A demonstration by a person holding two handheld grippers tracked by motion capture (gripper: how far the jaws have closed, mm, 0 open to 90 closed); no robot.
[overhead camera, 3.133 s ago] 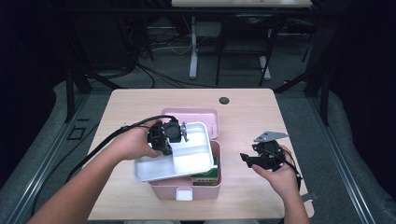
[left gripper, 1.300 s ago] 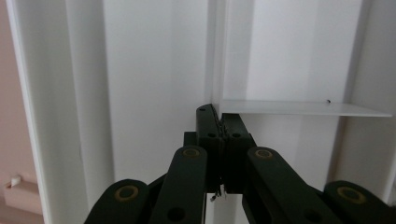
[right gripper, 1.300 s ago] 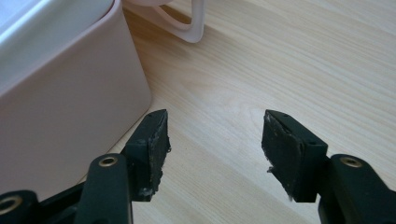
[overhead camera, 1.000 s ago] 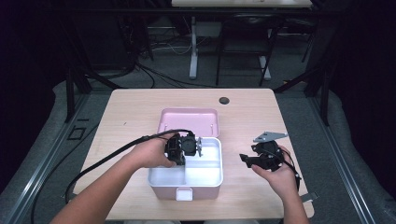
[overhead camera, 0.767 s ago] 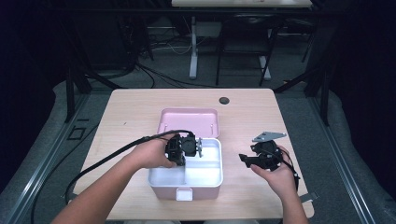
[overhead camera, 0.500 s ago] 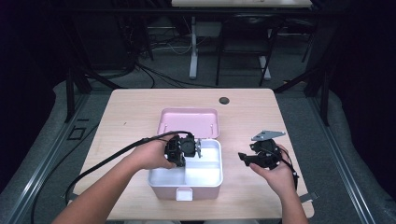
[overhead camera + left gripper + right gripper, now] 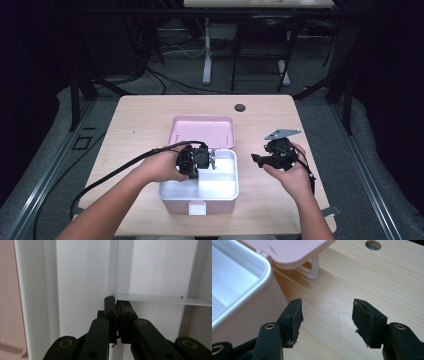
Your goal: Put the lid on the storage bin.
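Your left gripper (image 7: 196, 161) is pinched shut on the white tray's (image 7: 220, 186) divider wall (image 7: 160, 299) inside the pink box (image 7: 197, 204) (lid (image 7: 202, 131) open behind); your right gripper (image 7: 272, 156) waits agape just beside the box.

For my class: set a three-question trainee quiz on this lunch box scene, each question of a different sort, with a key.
1. True or false: the right gripper has its jaws spread apart over bare table.
2. The left gripper is shut on: A) the pink lid, B) the white tray's divider, C) the cable.
3. Fill in: the pink lid lies ____ behind the box.

Key: 1 true; 2 B; 3 open.
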